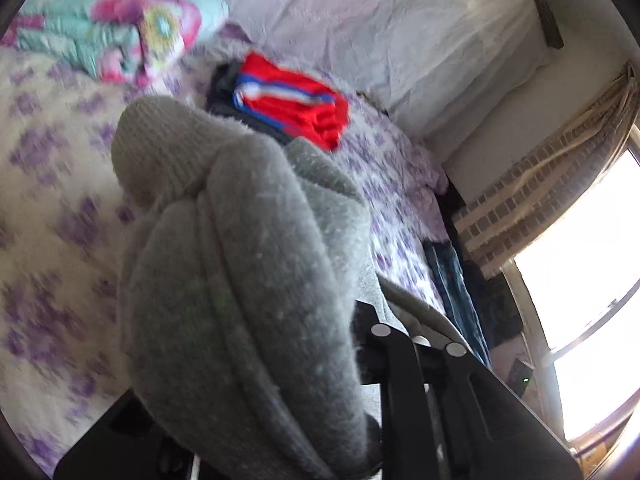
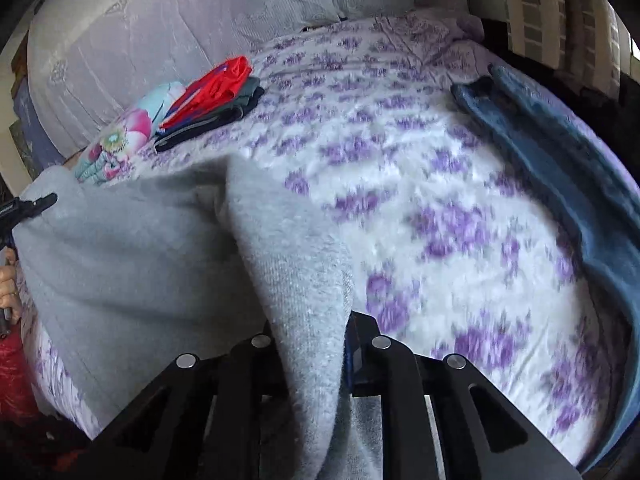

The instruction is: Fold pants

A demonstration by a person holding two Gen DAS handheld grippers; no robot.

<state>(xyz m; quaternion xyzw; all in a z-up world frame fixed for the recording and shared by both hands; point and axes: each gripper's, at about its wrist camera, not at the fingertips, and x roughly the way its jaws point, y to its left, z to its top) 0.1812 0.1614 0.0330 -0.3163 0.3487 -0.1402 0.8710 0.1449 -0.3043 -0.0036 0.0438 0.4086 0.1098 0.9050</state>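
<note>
The grey fleece pants (image 1: pixel 248 280) hang bunched right in front of the left wrist camera, above the purple-flowered bedspread (image 1: pixel 48 184). My left gripper (image 1: pixel 320 328) is shut on them; the cloth hides its left finger, and only its black right finger (image 1: pixel 384 332) shows. In the right wrist view the pants (image 2: pixel 140 248) spread leftward over the bed, with one fold running down between my right gripper's (image 2: pixel 316 332) fingers, which are shut on it. At that view's left edge the left gripper (image 2: pixel 32 206) pinches the far end of the pants, with a hand (image 2: pixel 8 284) below it.
A stack of folded clothes with a red piece on top (image 2: pixel 216 88) lies near the pillows (image 2: pixel 160 32), beside a pink and turquoise bundle (image 2: pixel 120 136). A blue blanket (image 2: pixel 560 168) runs along the bed's right side. A bright window (image 1: pixel 580 300) is beyond the bed.
</note>
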